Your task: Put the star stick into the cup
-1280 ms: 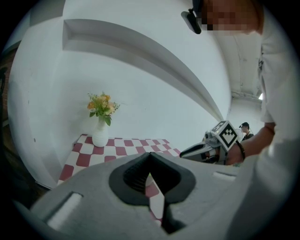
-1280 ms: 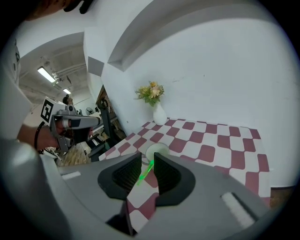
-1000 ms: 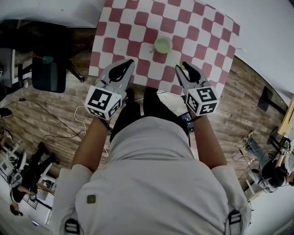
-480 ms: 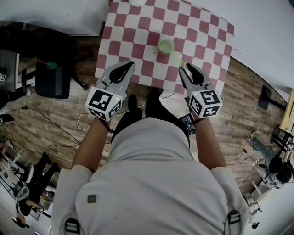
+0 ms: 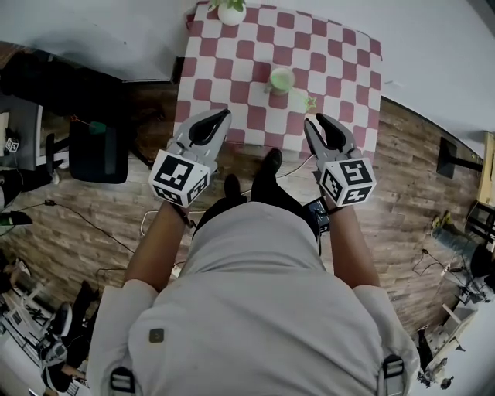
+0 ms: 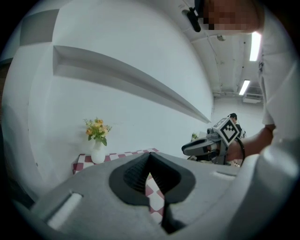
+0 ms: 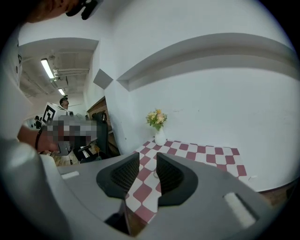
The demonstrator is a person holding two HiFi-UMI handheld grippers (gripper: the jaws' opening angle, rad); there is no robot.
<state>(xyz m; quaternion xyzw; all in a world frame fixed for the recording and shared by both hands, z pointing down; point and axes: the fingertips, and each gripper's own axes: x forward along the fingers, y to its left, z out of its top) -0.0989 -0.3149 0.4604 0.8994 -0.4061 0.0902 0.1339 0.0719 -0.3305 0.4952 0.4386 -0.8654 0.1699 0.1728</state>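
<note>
A pale green cup (image 5: pixel 281 78) stands upright on the red-and-white checkered table (image 5: pixel 232 69), near its front right part. The star stick (image 5: pixel 309 101), small and yellow-green, lies on the cloth just right of and nearer than the cup. My left gripper (image 5: pixel 222 116) (image 6: pixel 149 157) hangs off the table's front edge over the floor, its jaws shut with nothing between them. My right gripper (image 5: pixel 326 121) (image 7: pixel 148 161) hangs off the front right edge, short of the stick, jaws a little apart and empty. The right gripper (image 6: pixel 206 145) also shows in the left gripper view.
A white vase with flowers (image 5: pixel 230 11) (image 6: pixel 97 152) (image 7: pixel 160 137) stands at the table's far left corner against the white wall. A black office chair (image 5: pixel 97 147) is to the left on the wooden floor (image 5: pixel 100 216). Cables lie on the floor.
The person has stepped back from the table. Both grippers have drawn back from over the cloth to off its front edge; the stick stays on the table.
</note>
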